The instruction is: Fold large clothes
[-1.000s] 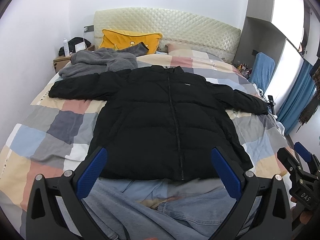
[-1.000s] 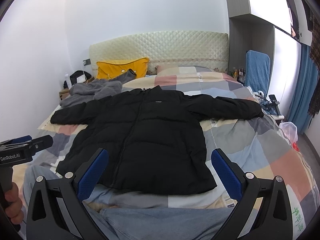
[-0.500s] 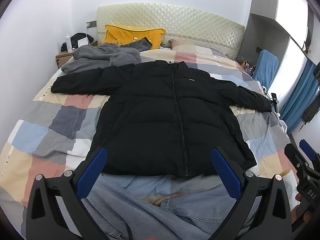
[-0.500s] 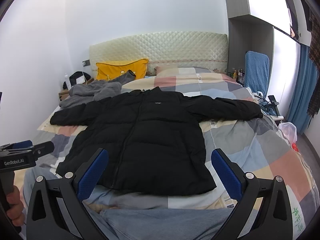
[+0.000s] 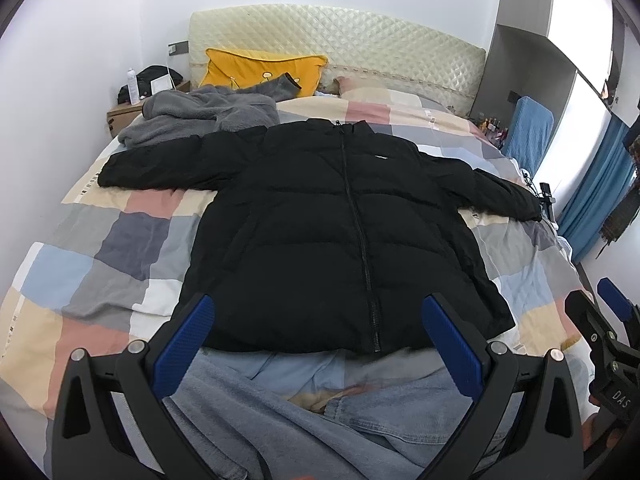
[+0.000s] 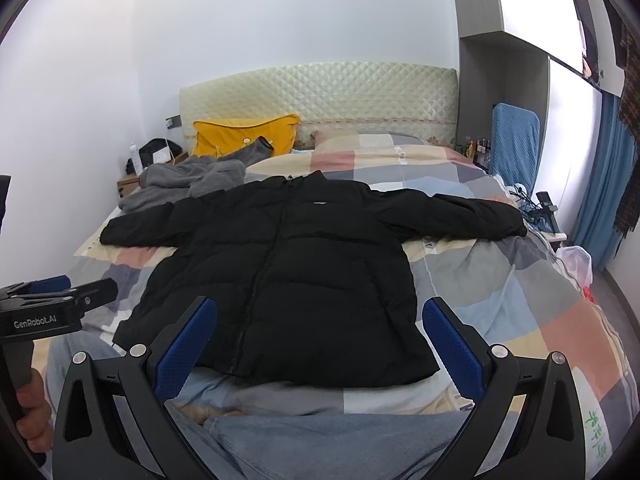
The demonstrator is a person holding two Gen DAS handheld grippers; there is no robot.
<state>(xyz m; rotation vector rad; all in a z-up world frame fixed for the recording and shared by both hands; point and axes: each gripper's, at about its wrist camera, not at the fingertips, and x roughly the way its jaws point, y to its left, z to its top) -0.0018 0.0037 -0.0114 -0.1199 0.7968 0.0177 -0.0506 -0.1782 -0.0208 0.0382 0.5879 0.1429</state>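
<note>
On the bed [image 5: 100, 240], patchwork cover, one black puffer jacket [image 5: 340, 240]: laid flat, front up, zipped, collar toward the headboard [image 5: 340, 44], both sleeves spread wide to either side.

Change noted over the last second: my left view has lifted and drawn back a little, so the jacket now sits lower and more central in it, with more of the headboard and wall above. The jacket itself has not moved; hem, sleeves and collar lie as they did. My right view is nearly unaltered.

Left gripper [image 5: 320, 340]: jaws wide apart, empty, held above the near hem, touching nothing. Right gripper [image 6: 320, 340]: likewise wide apart, empty, held near the hem on the right half of the garment.

Other items:
- Blue denim garment [image 5: 320, 420], rumpled at the foot of the bed, its edge tucked under the jacket's hem.
- Grey fleece garment [image 5: 200, 116], heaped near the left sleeve's shoulder, beside the yellow pillow [image 5: 260, 68].
- Bedside cabinet [image 5: 124, 114], far left corner.

Reading for the task: no fold is begun. I judge this a framing and settling step before the first grasp, most likely a sleeve brought across the chest. Padding is thick, so folds may spring back. The denim beneath the hem could be pinched up with the jacket if I grip low.
</note>
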